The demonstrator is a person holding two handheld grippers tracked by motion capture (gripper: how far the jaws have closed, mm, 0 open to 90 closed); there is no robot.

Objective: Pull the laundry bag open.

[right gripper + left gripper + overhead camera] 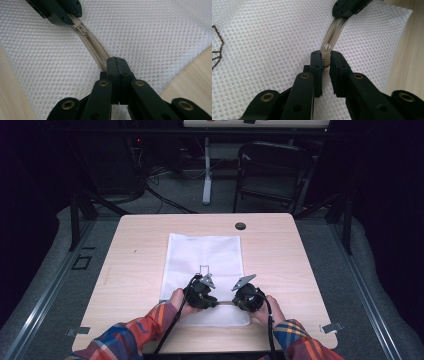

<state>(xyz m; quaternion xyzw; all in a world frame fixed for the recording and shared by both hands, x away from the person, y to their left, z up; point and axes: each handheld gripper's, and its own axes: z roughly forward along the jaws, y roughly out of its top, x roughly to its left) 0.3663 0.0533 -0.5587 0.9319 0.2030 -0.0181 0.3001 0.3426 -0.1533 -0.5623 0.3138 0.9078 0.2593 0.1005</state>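
While my left tool [326, 65] pinches the zipper slider [326, 51] of the white mesh bag [205, 257], jaws nearly shut on it, my right tool [116, 65] clamps fully shut on the beige zipper tape [96, 48] farther along. Risk from here, as I judge it: a tilted pull could slip the small slider free or bunch the mesh. Beneath lies the pale wooden surface [280, 250]; beyond it, a dark room, a folding chair [272, 170] and floor cables [165, 195].

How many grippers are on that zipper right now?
2. The left gripper has its fingers pinched on the zipper pull of the white mesh bag; the right gripper is clamped on the zipper tape further along, near the bag's edge.
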